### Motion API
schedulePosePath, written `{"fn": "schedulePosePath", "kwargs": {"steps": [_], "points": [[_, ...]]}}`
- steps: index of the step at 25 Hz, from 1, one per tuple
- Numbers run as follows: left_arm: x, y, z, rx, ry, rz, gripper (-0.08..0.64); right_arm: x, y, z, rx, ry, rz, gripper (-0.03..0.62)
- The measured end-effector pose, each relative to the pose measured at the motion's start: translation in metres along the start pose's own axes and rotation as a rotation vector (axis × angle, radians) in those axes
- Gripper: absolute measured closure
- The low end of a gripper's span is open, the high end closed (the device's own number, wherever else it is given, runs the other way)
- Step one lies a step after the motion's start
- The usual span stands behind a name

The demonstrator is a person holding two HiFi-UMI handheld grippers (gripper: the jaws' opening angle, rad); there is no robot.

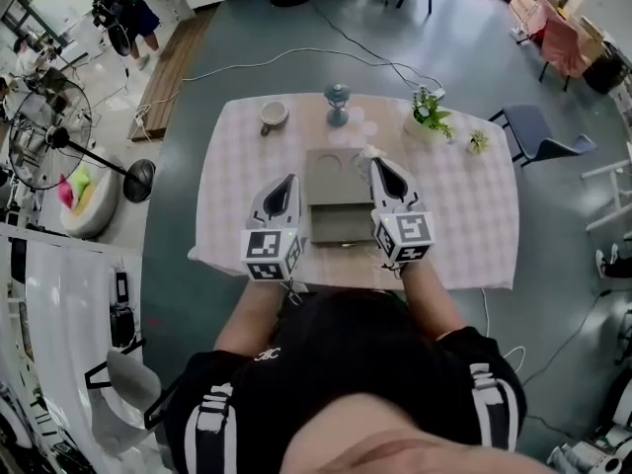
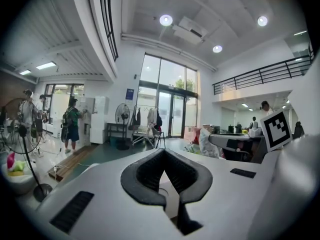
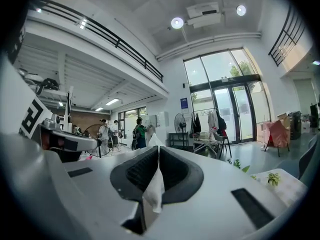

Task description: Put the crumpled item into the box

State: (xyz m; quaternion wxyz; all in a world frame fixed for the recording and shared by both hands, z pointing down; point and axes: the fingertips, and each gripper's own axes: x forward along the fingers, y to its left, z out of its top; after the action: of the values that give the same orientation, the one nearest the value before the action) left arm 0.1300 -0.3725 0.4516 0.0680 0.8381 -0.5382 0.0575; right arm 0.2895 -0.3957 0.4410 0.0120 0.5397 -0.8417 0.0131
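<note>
A rectangular table (image 1: 464,215) stands on a grey floor, covered by a pale checked cloth (image 1: 232,196) that hangs over its edges. A grey box (image 1: 334,181) lies at the middle of the tabletop and reaches toward the near edge. A pale cup (image 1: 274,116) sits near the far left corner. A blue-grey goblet (image 1: 337,103) stands at the middle of the far edge. A potted plant (image 1: 429,117) stands toward the far right corner, with a smaller plant (image 1: 478,142) just beside it, nearer the right edge
</note>
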Motion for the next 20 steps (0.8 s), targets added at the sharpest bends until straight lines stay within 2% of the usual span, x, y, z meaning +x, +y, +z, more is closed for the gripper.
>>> {"fn": "schedulePosePath", "kwargs": {"steps": [9,20], "points": [[-0.023,0.016,-0.012,-0.013,0.015,0.036,0.569,0.003,0.028,-0.037,-0.019,0.088,0.043,0.581],[-0.039,0.032,-0.028,-0.032,0.05,0.066,0.569,0.009,0.052,-0.127,-0.019,0.306,0.095,0.58]]}}
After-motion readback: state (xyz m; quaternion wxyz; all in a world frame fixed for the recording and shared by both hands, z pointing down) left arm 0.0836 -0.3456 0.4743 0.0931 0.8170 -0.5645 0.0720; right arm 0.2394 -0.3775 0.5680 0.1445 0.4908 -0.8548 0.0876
